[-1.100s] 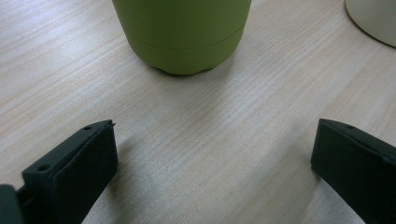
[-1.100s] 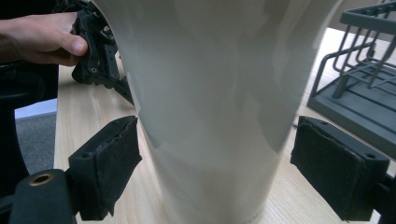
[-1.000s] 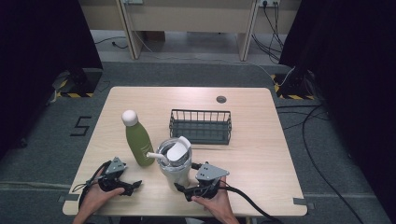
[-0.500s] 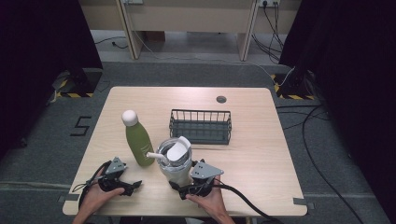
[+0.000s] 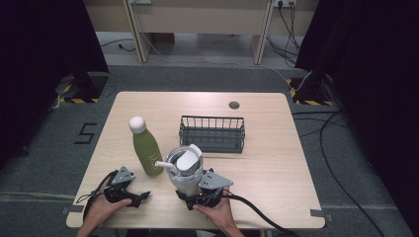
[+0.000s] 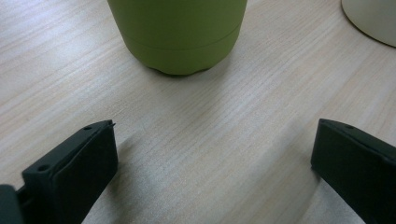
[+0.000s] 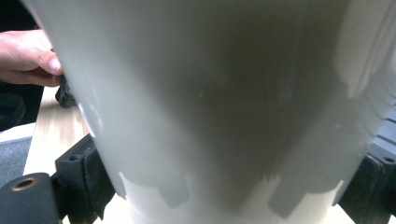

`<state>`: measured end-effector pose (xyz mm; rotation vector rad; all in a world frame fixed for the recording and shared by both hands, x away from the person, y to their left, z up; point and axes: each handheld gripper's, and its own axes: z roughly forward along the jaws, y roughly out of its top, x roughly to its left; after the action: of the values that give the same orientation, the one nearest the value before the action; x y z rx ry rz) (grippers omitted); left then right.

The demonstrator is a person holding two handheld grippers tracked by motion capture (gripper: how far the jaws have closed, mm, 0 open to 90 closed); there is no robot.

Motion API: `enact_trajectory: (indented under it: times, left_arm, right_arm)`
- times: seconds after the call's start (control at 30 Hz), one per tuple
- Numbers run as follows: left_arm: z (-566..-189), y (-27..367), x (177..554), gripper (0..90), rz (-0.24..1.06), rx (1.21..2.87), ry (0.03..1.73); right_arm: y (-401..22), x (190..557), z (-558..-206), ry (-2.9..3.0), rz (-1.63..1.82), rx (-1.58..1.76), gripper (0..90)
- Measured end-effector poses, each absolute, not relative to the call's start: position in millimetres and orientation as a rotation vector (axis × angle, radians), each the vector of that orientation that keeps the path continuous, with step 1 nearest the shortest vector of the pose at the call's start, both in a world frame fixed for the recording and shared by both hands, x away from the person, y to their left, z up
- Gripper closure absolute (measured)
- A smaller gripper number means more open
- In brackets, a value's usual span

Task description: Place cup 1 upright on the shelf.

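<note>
A cream tumbler point(image 5: 185, 173) with a flip lid stands near the table's front edge, beside a green bottle point(image 5: 146, 150) with a white cap. My right gripper point(image 5: 188, 198) is open and pushed up against the tumbler's base. In the right gripper view the tumbler's wall point(image 7: 210, 93) lies between the two spread jaws of my right gripper point(image 7: 224, 186), close to both pads. My left gripper point(image 5: 140, 198) rests open on the table just in front of the bottle. In the left gripper view, the bottle's base point(image 6: 180, 32) lies ahead of my left gripper point(image 6: 215, 149), which has bare wood between its jaws.
A dark wire basket point(image 5: 212, 133) stands behind the tumbler, mid-table. A small round grommet point(image 5: 234, 104) sits near the far edge. The tumbler's edge point(image 6: 373, 18) shows at the top right of the left gripper view. A hand point(image 7: 28, 56) shows at the left of the right gripper view.
My right gripper has slid left along the front edge until its jaws came round the tumbler's base. The left gripper, bottle and basket have stayed put.
</note>
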<state>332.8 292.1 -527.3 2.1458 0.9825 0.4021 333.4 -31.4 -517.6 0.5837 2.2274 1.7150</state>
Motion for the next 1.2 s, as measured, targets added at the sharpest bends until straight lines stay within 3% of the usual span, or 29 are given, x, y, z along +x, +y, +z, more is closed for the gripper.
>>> enact_trajectory:
  times: [0.63, 1.2]
  left_arm:
    - [-527, 292, 333, 0.0, 0.401, 2.151, 0.975]
    - [-527, 292, 333, 0.0, 0.401, 2.15, 0.975]
  right_arm:
    - [-32, 331, -513, 2.197, 1.709, 0.552, 11.6]
    - [-61, 342, -465, 2.085, 1.674, 0.609, 11.6]
